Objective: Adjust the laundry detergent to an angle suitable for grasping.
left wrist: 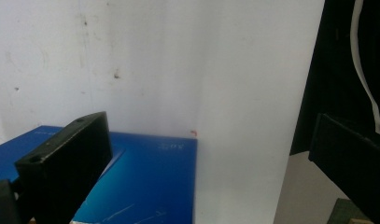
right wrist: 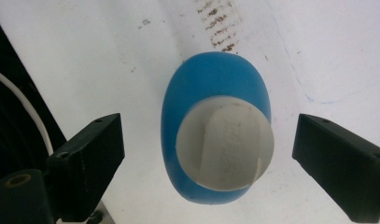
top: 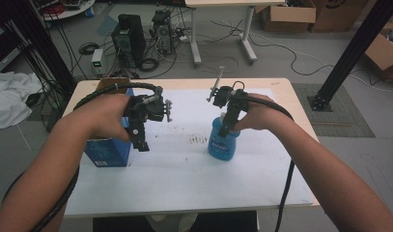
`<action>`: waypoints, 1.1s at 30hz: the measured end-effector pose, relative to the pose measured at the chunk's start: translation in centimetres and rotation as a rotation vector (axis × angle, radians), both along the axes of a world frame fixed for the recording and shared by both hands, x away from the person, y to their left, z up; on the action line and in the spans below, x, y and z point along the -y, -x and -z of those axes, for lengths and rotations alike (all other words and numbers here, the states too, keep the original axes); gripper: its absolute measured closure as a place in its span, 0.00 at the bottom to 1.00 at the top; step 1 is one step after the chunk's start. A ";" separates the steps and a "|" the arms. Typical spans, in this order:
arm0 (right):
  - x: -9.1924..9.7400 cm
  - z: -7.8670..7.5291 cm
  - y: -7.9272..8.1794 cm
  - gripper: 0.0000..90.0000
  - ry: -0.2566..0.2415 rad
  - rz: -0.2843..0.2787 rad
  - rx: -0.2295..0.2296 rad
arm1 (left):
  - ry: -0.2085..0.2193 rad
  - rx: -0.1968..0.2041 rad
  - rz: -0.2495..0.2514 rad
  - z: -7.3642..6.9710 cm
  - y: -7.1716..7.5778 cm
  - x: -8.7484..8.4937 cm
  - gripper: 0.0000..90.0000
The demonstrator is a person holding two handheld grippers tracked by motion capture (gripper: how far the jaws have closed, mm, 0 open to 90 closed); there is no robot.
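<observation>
On the table, covered with a white sheet, a blue bottle with a white cap stands upright a little right of the middle, nearer the far edge than the near one, just right of a patch of dark smudges. The right gripper hangs directly over the bottle, pointing down; in the right gripper view its two black jaws stand wide apart on either side of the cap, with white sheet showing in the gaps, so nothing is gripped. A blue box stands at the table's left edge. The left gripper is held just above the box's right side, and in the left gripper view its jaws are spread wide with the box's blue top below them, gripping nothing.
</observation>
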State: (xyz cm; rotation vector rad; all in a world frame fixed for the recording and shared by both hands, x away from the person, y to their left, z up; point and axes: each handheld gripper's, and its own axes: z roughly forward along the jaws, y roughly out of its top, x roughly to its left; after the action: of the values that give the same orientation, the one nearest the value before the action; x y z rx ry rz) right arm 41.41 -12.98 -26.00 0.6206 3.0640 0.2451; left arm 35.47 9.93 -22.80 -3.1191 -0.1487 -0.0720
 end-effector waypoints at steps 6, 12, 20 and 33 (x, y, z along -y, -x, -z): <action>0.2 -0.5 0.1 0.06 -0.006 -0.017 -0.003 | -0.001 -0.004 0.003 0.0 -0.1 0.1 0.00; 0.7 -1.1 0.1 0.01 -0.031 -0.056 0.003 | -0.007 -0.008 0.004 0.1 -0.2 0.2 0.00; 1.3 -2.0 0.0 0.00 -0.045 -0.119 0.011 | -0.008 -0.005 0.003 0.1 -0.4 0.4 0.00; 1.2 -5.7 -1.7 0.00 -0.023 -0.245 0.031 | -0.017 -0.008 0.001 -0.2 -0.4 0.4 0.00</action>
State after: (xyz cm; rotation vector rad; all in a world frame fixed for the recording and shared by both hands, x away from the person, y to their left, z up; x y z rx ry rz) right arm 43.07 -14.13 -20.33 0.2377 3.1071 0.2886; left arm 35.84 9.53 -22.65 -3.1024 -0.1463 -0.0603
